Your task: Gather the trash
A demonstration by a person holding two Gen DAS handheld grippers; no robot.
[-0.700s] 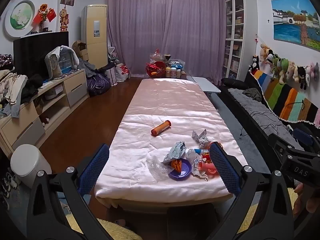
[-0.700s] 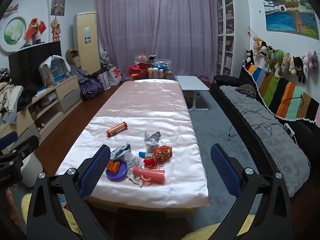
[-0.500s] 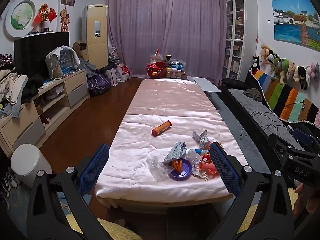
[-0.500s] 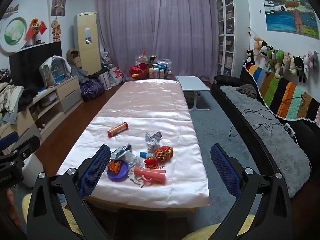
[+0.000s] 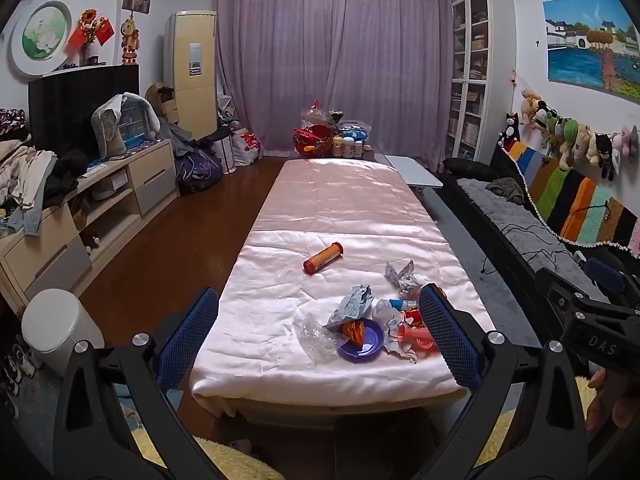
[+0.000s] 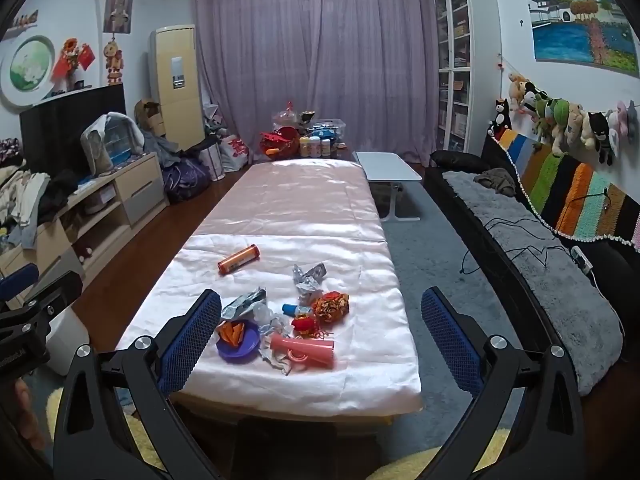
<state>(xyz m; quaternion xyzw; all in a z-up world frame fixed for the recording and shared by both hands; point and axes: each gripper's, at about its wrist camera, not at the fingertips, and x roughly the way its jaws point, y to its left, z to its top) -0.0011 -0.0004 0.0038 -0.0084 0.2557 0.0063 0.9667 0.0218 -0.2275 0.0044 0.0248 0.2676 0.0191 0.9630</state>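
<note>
A pile of trash lies at the near end of a long table with a pink cloth [image 5: 344, 208]. It holds a purple dish [image 5: 359, 345] [image 6: 237, 345] with orange peel, a clear plastic bag [image 5: 316, 336], crumpled foil wrappers [image 5: 401, 274] [image 6: 307, 277], a pink tube [image 6: 303, 350], an orange-red net ball [image 6: 330, 306] and a grey wrapper [image 5: 352, 304]. An orange tube [image 5: 323, 258] [image 6: 239, 258] lies apart, farther back. My left gripper [image 5: 318, 336] is open and empty, short of the table's near edge. My right gripper [image 6: 320, 336] is open and empty too, equally short of it.
A white lidded bin [image 5: 60, 330] stands on the floor left of the table. A low cabinet [image 5: 100, 208] with clothes lines the left wall. A black sofa [image 6: 540, 256] runs along the right. A small white table [image 6: 388, 172] and stacked goods [image 5: 332, 136] stand at the far end.
Both views have crept slightly towards the table. Nothing on the table has moved and both grippers stay open.
</note>
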